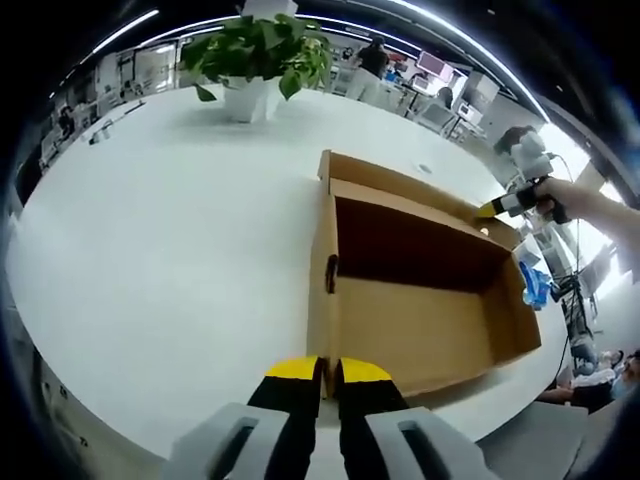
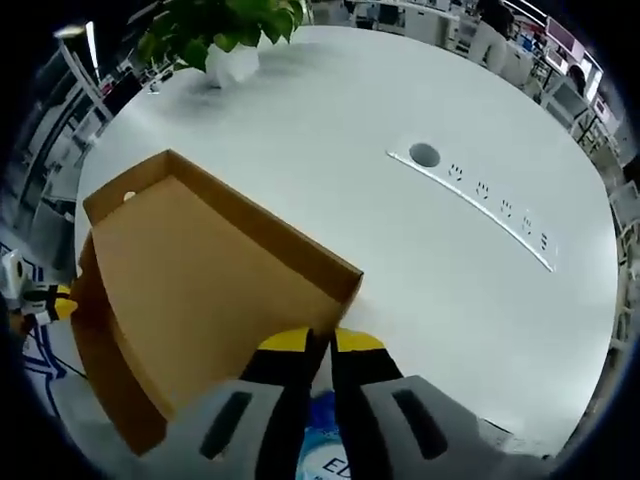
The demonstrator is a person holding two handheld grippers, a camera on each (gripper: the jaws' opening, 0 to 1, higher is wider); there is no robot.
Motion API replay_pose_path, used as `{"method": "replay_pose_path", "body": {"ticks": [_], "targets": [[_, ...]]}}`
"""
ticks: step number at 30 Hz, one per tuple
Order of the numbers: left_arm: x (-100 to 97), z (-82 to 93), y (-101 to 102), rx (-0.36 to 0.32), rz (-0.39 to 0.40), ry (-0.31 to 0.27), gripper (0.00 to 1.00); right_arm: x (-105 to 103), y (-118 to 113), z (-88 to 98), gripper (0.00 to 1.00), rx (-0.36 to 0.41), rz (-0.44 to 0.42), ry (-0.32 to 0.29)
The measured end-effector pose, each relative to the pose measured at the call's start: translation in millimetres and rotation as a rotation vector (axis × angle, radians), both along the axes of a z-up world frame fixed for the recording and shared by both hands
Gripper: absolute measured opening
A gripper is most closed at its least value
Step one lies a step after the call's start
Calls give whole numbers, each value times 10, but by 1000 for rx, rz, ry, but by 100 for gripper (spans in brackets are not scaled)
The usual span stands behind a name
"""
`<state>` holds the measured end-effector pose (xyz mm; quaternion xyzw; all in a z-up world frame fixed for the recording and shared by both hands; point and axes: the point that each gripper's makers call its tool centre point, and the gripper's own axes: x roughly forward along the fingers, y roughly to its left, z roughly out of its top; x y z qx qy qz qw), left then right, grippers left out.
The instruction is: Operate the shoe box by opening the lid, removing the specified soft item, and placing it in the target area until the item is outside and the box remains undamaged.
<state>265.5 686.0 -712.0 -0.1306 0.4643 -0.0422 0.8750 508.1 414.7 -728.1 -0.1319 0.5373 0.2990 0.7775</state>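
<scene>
Left gripper view: the shoe box (image 1: 420,290) lies open on the white tabletop (image 1: 170,240), interior bare cardboard. The left claw (image 1: 329,372) has its yellow-tipped jaws pressed together on the near box wall. The right claw (image 1: 492,209) pinches the far lid edge. A potted plant (image 1: 258,55) stands beyond.

Right gripper view: the right claw (image 2: 320,345) is clamped on the raised lid (image 2: 215,270). A socket strip (image 2: 480,200) is set into the tabletop. Blue packaging (image 2: 330,440) below the jaws carries partial lettering, "ED", otherwise unreadable. Whether this is the soft item cannot be told.
</scene>
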Motion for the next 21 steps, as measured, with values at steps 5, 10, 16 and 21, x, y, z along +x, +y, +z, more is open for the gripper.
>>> {"method": "replay_pose_path", "body": {"ticks": [5, 10, 16, 21], "targets": [[-4, 1, -2, -4, -2, -4, 5, -13, -1, 58, 4, -1, 0, -21], [-11, 2, -4, -13, 6, -9, 5, -20, -10, 132, 4, 2, 4, -42], [-15, 3, -7, -7, 3, -11, 5, -20, -11, 232, 3, 13, 8, -67], [-11, -1, -3, -11, 4, -13, 5, -30, -11, 305, 3, 15, 21, -95]]}}
